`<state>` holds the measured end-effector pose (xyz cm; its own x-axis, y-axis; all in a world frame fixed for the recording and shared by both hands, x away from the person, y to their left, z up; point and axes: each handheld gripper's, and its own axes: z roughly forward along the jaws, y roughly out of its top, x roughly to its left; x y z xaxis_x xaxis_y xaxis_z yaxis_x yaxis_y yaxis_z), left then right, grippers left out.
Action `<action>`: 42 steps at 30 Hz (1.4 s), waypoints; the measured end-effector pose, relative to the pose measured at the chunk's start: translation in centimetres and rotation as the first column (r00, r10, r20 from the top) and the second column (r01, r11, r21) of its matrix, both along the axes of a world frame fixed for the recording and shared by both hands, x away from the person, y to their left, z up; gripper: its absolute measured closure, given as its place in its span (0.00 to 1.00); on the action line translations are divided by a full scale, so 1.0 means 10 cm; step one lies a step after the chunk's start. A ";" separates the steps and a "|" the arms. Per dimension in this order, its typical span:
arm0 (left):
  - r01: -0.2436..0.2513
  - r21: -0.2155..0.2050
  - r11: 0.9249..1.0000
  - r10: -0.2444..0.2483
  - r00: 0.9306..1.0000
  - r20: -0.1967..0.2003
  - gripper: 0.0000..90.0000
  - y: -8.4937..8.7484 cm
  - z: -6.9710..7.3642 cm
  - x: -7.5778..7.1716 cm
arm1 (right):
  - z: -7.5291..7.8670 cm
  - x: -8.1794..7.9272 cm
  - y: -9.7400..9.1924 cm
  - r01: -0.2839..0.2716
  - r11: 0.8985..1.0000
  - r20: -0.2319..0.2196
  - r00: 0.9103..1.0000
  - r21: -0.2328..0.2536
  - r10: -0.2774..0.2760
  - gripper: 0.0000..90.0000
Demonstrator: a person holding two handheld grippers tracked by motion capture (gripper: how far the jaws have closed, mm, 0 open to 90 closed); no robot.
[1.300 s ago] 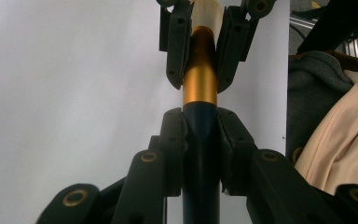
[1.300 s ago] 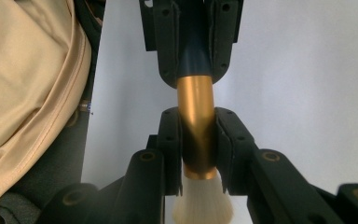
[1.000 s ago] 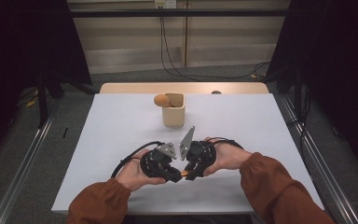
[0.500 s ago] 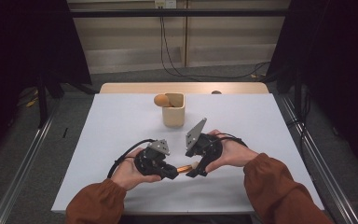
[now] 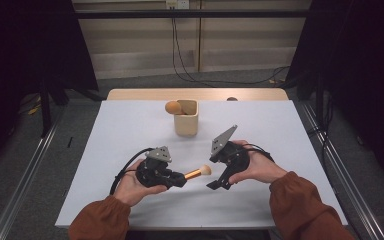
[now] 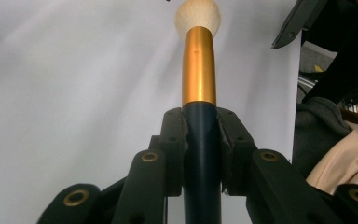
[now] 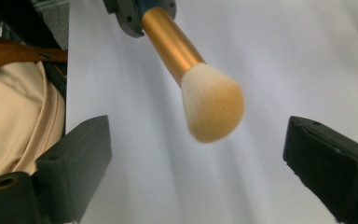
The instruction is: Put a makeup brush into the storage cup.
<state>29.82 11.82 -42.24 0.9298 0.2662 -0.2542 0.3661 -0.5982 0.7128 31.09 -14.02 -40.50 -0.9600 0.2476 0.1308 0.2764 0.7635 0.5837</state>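
High view: brush (image 5: 196, 173) is held by the left gripper (image 5: 174, 178), whose jaws are pinched on the dark handle. The gold ferrule and pale bristle head stick out past the jaw tips, pointing toward the right gripper (image 5: 217, 184), which is held just beside the bristle end without touching it. The right gripper's jaws have just been opening and are seen spread. Both grippers are held low over the white table (image 5: 110, 150). A cup (image 5: 186, 118) with a second brush head (image 5: 173, 107) leaning at its rim is noted well beyond both grippers, toward the far edge.

Left gripper view: the dark handle (image 6: 200, 154) is clamped between the two black jaws and runs straight out along them. The gold ferrule (image 6: 198, 67) begins just past the jaw tips, and the white bristle head (image 6: 198, 16) is seen at the far end. Part of the right gripper is seen off to the side of the bristles.

Right gripper view: the jaws are spread wide, one at each side. The bristle head (image 7: 212, 102) is seen ahead of the gap between them, apart from both pads. The ferrule (image 7: 170, 39) leads back to the left gripper's jaw tips beyond.
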 end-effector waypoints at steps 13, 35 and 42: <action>-0.061 -0.079 0.995 0.064 0.998 0.028 0.83 0.15 0.03 -0.03 | 0.00 -0.09 -0.14 0.099 0.988 0.014 0.995 0.116 -0.101 0.05; -0.096 -0.254 0.963 0.122 0.988 0.090 0.83 0.25 -0.03 -0.11 | -0.14 -0.30 -0.37 0.225 0.927 0.048 0.967 0.301 -0.251 0.02; -0.105 -0.298 0.949 0.142 0.985 0.103 0.83 0.27 -0.03 -0.11 | -0.13 -0.36 -0.40 0.222 0.899 0.028 0.968 0.378 -0.250 0.04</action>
